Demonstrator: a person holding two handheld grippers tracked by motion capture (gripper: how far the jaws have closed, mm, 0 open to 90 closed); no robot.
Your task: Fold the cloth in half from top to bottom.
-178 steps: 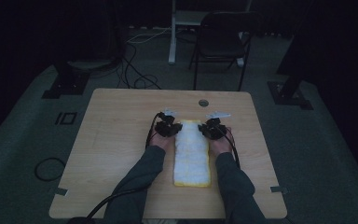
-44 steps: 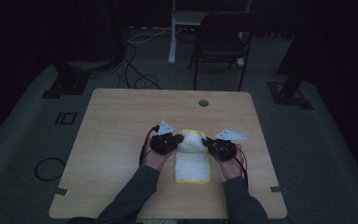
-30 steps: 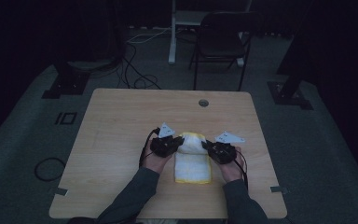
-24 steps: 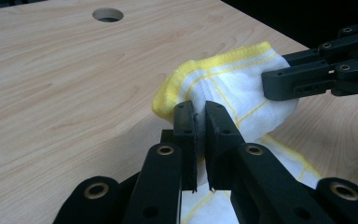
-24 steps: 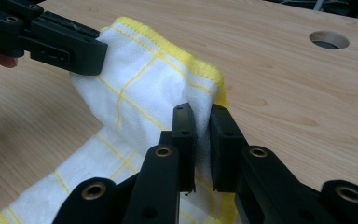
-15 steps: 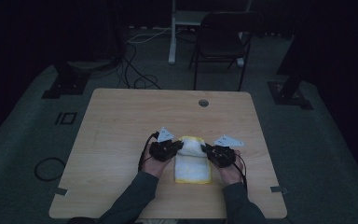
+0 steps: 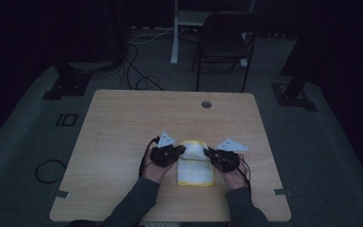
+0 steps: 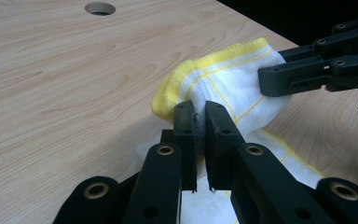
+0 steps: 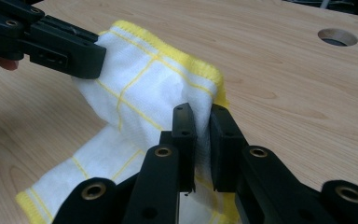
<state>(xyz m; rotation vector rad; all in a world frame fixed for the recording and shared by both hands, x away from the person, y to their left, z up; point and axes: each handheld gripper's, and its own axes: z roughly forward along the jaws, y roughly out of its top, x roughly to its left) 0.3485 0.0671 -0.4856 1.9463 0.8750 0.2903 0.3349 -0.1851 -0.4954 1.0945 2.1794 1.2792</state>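
Two claws each pinch a far corner of the white cotton cloth with yellow hem and grid lines [image 7: 196, 163]: the left claw [image 8: 200, 121] and the right claw [image 9: 198, 123] are clamped narrow on its raised far edge, near the middle of the pale wooden desk [image 7: 123, 123]. This looks like a fold in hand. Next, carry the edge toward the near hem; bare desk lies all round.

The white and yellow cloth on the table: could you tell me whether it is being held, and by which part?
Yes. Both grippers pinch the cloth at its far, lifted fold: the left gripper on one side edge, the right gripper on the other.
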